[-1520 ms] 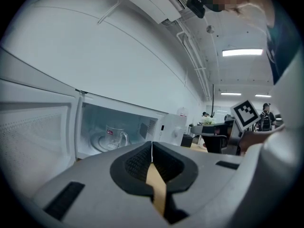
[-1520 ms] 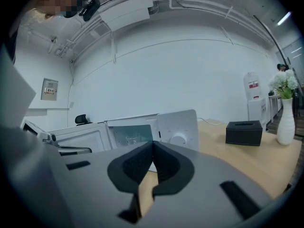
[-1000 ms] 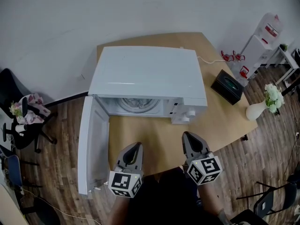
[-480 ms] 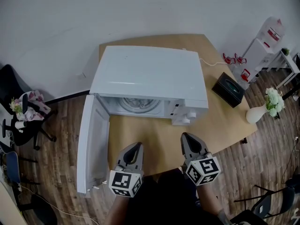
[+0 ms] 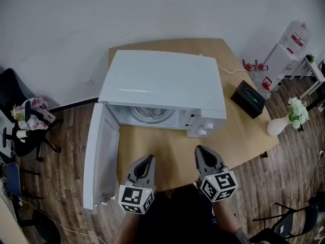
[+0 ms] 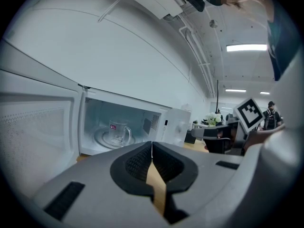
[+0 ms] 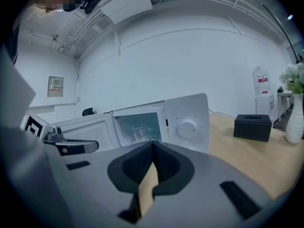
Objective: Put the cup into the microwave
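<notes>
Closed, empty left gripper [image 5: 147, 158] and right gripper [image 5: 201, 149] point nearly level over the tan wooden table's [image 5: 172, 154] near edge. One open white microwave [image 5: 162, 83] contains one clear glass cup [image 6: 118, 133].

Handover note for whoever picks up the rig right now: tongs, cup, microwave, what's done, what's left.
Tongs: the left tongs and the right tongs are both shut and empty, held over the table short of the microwave.
Things: the cup stands upright on the turntable inside; the door is wide open.
Done: the cup is in.
Left: probably only closing the door.
</notes>
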A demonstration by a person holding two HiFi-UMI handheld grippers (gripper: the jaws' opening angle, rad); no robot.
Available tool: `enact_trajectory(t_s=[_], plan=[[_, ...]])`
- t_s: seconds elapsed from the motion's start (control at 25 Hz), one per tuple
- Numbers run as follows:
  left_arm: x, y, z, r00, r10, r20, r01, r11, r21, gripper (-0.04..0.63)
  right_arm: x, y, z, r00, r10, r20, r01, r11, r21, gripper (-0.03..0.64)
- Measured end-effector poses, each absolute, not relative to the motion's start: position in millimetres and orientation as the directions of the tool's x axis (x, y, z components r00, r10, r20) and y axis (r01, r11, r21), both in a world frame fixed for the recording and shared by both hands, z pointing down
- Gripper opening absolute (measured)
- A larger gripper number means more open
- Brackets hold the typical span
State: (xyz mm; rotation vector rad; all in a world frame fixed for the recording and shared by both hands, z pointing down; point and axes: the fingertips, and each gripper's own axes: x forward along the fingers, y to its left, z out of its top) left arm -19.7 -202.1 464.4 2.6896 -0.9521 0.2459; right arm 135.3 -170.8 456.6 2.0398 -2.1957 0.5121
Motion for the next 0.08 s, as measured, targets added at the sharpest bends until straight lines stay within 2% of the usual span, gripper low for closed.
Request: enact_trajectory(t_s=[0.08], plan=[[-20.2, -201.8, 464.3, 0.768, -0.589, 0.250, -0.637, -0.744, 0.202, 0.005, 134.8, -170.3, 458.0, -0.098, -0.948, 0.303, -0.983, 0.045, -0.177, -0.006]])
